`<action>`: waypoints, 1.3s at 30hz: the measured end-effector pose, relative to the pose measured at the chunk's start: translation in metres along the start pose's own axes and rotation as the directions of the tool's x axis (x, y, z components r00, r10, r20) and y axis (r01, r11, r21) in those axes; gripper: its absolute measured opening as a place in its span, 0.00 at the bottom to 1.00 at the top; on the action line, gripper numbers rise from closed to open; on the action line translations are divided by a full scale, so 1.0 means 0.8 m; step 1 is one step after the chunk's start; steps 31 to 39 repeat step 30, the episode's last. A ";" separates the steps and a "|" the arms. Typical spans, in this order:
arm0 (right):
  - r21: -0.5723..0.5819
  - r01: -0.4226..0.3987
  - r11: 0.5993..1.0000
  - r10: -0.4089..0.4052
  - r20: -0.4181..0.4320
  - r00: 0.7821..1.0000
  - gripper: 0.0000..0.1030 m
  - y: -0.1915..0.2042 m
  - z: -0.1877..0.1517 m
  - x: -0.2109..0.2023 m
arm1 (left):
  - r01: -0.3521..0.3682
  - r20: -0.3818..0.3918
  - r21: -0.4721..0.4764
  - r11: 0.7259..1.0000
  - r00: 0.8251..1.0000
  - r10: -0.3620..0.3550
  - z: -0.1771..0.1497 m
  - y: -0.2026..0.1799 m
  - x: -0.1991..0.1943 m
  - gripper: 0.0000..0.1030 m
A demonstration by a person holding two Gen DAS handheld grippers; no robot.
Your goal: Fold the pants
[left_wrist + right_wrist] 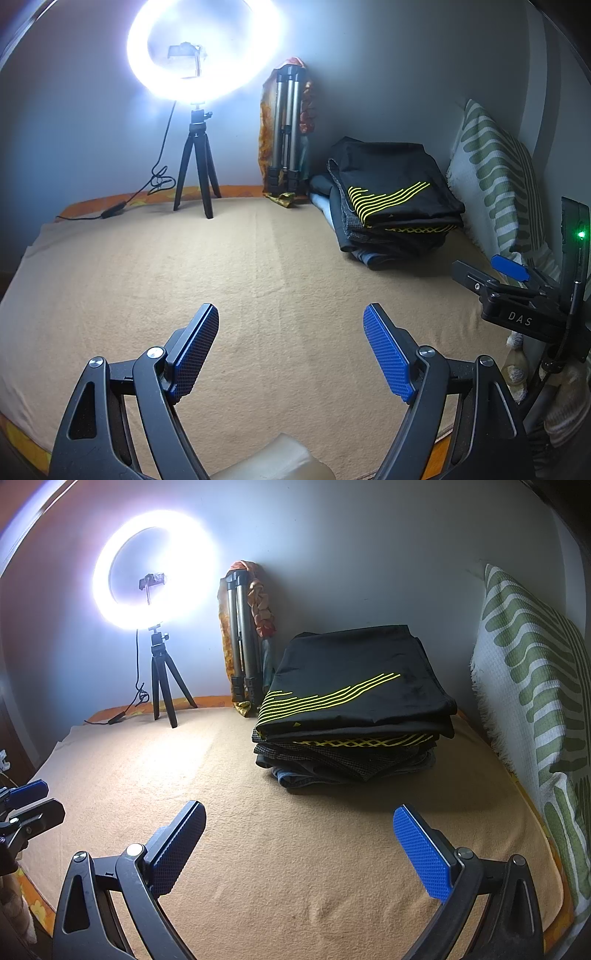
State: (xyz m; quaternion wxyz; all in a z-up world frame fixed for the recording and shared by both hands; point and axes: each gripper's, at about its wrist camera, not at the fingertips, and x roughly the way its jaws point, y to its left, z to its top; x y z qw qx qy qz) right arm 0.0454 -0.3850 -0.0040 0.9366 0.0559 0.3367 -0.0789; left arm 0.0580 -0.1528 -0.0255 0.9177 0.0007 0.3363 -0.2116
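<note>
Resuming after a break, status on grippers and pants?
Left gripper open, empty. Right gripper open, empty. Pants stack folded, untouched. Blanket ahead bare.

Left gripper (pixel 290 321): black angular frame with triangular cut-outs, silver round screws at the pivots, two flat fingers faced with blue pads (pixel 386 352) of fine dimpled texture. Right gripper (pixel 299 825): same build, black linkage arms, silver screw heads, blue textured pads (pixel 421 851). Seen from the left wrist view, its black body carries white lettering "DAS", a green indicator light and a black cable.
</note>
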 end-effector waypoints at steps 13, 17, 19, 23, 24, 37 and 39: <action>0.000 -0.001 1.000 0.001 0.000 1.000 1.00 -0.001 0.002 0.001 | -0.004 0.004 -0.001 1.000 1.000 0.004 0.001 -0.002 -0.001 0.79; 0.001 -0.001 1.000 0.001 0.000 1.000 1.00 -0.001 0.000 0.001 | -0.006 0.005 -0.001 1.000 1.000 0.006 0.001 -0.002 -0.001 0.79; 0.000 -0.001 1.000 0.001 -0.001 1.000 1.00 -0.002 0.000 0.001 | -0.005 0.005 -0.003 1.000 1.000 0.005 0.001 -0.002 -0.001 0.79; 0.002 -0.001 1.000 0.001 -0.001 1.000 1.00 -0.002 0.000 0.001 | -0.008 0.010 0.002 1.000 1.000 0.008 0.001 -0.002 -0.001 0.79; 0.001 -0.003 1.000 0.003 -0.002 1.000 1.00 -0.002 0.000 0.001 | -0.011 0.013 0.004 1.000 1.000 0.011 0.001 -0.003 -0.002 0.79; -0.002 -0.005 1.000 0.005 -0.008 1.000 1.00 -0.001 -0.002 0.003 | -0.017 0.014 -0.001 1.000 1.000 0.017 0.001 -0.003 -0.003 0.79; -0.002 -0.005 1.000 0.005 -0.008 1.000 1.00 -0.001 -0.002 0.003 | -0.017 0.014 -0.001 1.000 1.000 0.017 0.001 -0.003 -0.003 0.79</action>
